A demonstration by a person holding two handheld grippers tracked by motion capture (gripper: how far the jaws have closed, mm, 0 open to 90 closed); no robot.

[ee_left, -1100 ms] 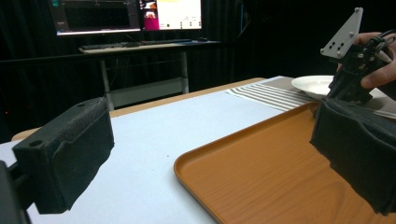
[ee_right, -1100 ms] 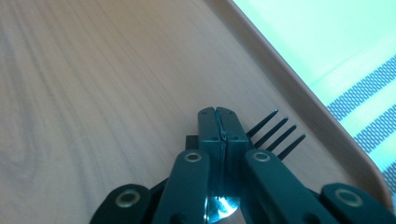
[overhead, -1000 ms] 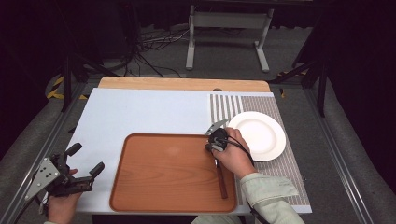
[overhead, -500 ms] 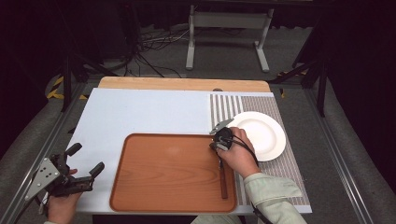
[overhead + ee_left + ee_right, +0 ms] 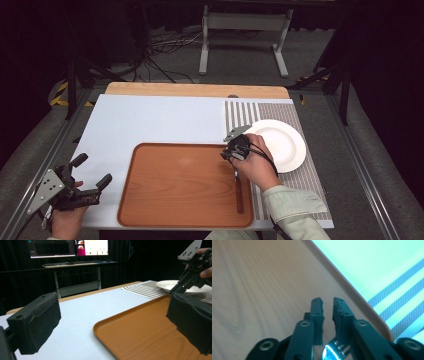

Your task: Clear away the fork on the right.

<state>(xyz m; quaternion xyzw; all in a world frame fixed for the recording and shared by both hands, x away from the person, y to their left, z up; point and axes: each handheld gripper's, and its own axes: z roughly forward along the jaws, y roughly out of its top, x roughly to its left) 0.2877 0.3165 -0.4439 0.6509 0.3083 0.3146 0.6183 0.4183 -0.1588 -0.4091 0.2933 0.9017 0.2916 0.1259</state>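
Right claw (image 5: 327, 302) ajar above fork (image 5: 334, 350)

So the fork (image 5: 238, 189) has a dark brown handle and a shiny metal head. It's lying flat in the tray (image 5: 170, 200), right along its right edge, handle pointing toward the person. The tray's a brown wood-look one with a raised rim and rounded corners. In the right gripper view the bright tines (image 5: 333, 350) show low down, just above the tray floor.
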